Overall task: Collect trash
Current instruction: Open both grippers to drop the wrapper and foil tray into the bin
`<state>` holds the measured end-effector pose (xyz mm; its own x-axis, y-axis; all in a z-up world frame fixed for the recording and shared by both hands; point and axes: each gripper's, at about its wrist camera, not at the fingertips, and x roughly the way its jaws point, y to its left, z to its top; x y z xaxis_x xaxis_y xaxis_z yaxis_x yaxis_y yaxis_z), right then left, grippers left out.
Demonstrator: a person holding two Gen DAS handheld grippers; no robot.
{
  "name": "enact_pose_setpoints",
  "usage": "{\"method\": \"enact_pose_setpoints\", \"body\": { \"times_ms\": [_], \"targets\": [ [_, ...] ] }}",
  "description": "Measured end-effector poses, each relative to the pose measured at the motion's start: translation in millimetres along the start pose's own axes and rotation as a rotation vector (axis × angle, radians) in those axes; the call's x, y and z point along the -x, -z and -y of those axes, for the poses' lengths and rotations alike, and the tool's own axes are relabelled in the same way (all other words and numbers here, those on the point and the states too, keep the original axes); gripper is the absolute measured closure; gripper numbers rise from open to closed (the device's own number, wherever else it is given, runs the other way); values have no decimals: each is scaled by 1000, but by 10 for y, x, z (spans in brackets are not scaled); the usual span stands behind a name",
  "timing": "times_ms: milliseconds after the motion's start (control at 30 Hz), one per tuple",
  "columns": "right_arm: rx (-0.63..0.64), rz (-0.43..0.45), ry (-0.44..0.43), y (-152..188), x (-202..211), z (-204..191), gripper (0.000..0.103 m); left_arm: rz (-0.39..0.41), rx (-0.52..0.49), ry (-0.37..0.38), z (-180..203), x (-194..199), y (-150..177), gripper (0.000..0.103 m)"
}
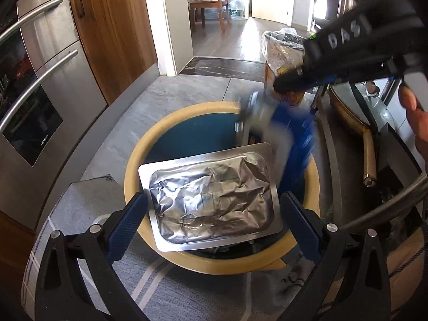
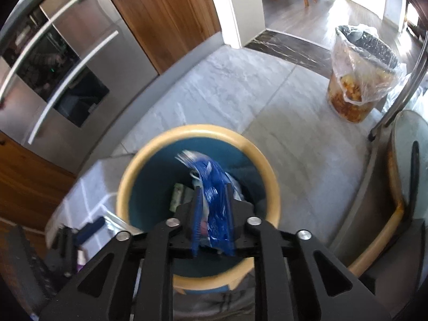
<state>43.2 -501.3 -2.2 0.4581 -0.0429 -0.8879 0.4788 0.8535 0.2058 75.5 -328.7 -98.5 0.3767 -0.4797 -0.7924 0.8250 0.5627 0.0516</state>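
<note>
A round bin with a tan rim (image 1: 149, 144) and teal inside stands on the floor below both grippers; it also shows in the right wrist view (image 2: 263, 160). My left gripper (image 1: 211, 214) is shut on a silver foil pouch (image 1: 211, 198), held over the bin's near rim. My right gripper (image 2: 212, 200) is shut on a blue plastic wrapper (image 2: 214, 187), hanging over the bin's mouth. That wrapper appears blurred in the left wrist view (image 1: 297, 139). Other trash (image 2: 178, 195) lies inside the bin.
A steel oven front (image 1: 40, 101) and wooden cabinets (image 1: 112, 26) are on the left. A second bin with a clear bag (image 2: 358, 72) stands on the grey tile floor at the right. A pan with a glass lid (image 1: 361, 112) sits at the right. A striped mat (image 1: 149, 281) lies under the bin.
</note>
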Motion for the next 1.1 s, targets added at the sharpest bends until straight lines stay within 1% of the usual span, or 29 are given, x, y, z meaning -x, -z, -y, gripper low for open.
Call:
{"method": "enact_pose_setpoints", "body": {
  "times_ms": [33,100,200,367,567,667,700,733,767,800,833,867,933,1033,1100],
  "targets": [
    [2,10,-4,-13,20,-7,75,-2,0,0,-4,-7,-4,5],
    [2,28,-16,-27,68,-27,71,-4,6,-4,-5,-7,-3,5],
    [1,33,-27,-38,79,-37,68,2,29,-6,-40,10,-4,5],
    [-3,35,-21,-42,82,-44,67,11,50,-14,-63,46,1,5],
    [-34,52,-19,-54,126,12,67,39,103,24,-116,89,-18,5],
    [-23,22,-39,-43,82,3,67,56,110,14,-114,115,-49,5],
    [-14,0,-65,-32,54,-17,67,59,110,9,-116,119,-54,5],
    [-15,-19,-96,-18,28,-27,68,65,107,9,-118,126,-56,5],
    [-22,-39,-141,-9,-1,-31,71,71,103,14,-119,132,-59,5],
    [-22,-66,-185,6,-36,-49,79,75,95,9,-115,133,-60,5],
    [-5,-87,-208,19,-66,-82,87,77,88,9,-113,132,-63,5],
    [14,-105,-243,34,-89,-118,90,74,81,14,-108,125,-66,5],
    [46,-153,-320,73,-131,-203,94,71,67,32,-105,113,-59,5],
    [93,-169,-349,106,-119,-307,96,70,49,36,-113,105,-40,5],
    [93,-179,-377,105,-118,-335,96,62,53,32,-123,89,-39,5]
  ]
}}
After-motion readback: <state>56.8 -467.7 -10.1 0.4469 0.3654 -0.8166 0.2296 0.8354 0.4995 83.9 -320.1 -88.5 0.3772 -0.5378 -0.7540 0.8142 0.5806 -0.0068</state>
